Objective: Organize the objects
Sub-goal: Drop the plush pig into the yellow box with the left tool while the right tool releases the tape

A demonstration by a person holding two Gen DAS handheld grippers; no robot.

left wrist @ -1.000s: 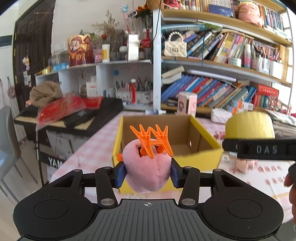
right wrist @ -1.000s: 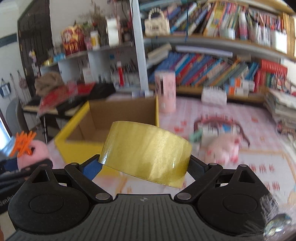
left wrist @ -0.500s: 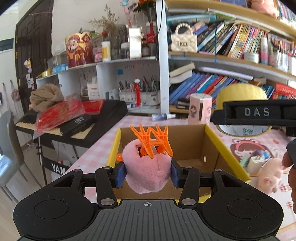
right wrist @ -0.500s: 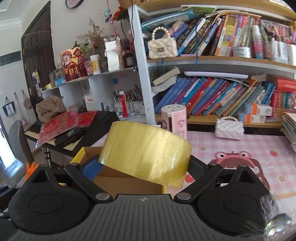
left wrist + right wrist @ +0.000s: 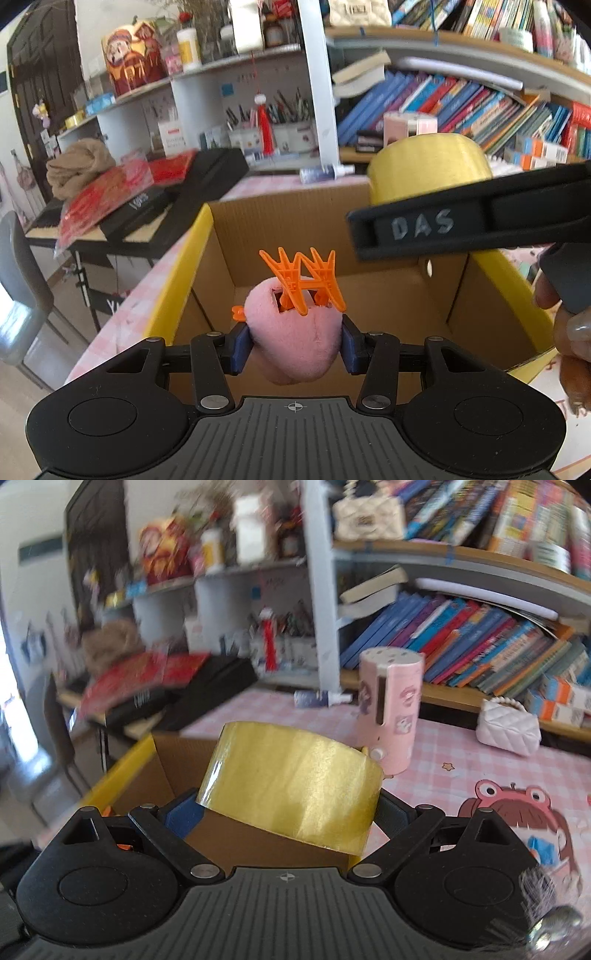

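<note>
Partly hidden tape roll [image 5: 424,166] behind right hand-held gripper [image 5: 461,225]

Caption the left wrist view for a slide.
Left gripper holds a pink plush over the open box.

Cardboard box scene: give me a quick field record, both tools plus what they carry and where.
left tool: shut on pink plush toy
toy detail: orange clips stick out of its top
left load position: over the open cardboard box
right tool: shut on roll of yellow tape
right load position: at the box's far right corner, above the rim
box: brown inside, yellow outside; what shows of the floor is bare
surface: pink checked tablecloth
nearby: pink cylinder and white purse on the cloth
</note>
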